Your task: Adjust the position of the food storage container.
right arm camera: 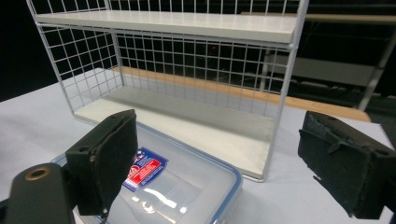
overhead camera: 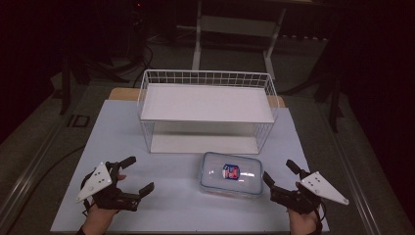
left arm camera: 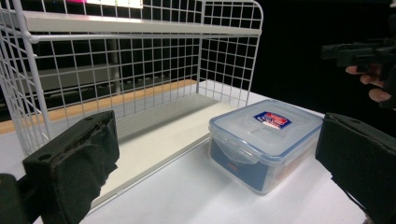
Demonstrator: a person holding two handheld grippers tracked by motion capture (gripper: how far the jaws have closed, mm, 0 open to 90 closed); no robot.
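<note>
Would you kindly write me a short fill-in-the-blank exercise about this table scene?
1. The plastic container lies between the two ____.
2. Its lid is ____.
3. The wire rack has ____ shelves.
4. The jaws of the left gripper and the right gripper stand ____.

Missing words: grippers; on; two; open

A clear rectangular plastic food container (overhead camera: 231, 174) with a blue-rimmed snap lid and a red-and-blue label is seen closed and flat on the white table, just before the white wire shelf rack (overhead camera: 207, 110).

Left gripper (overhead camera: 131, 174), right gripper (overhead camera: 282, 174) — fingers spread wide, nothing held.
</note>
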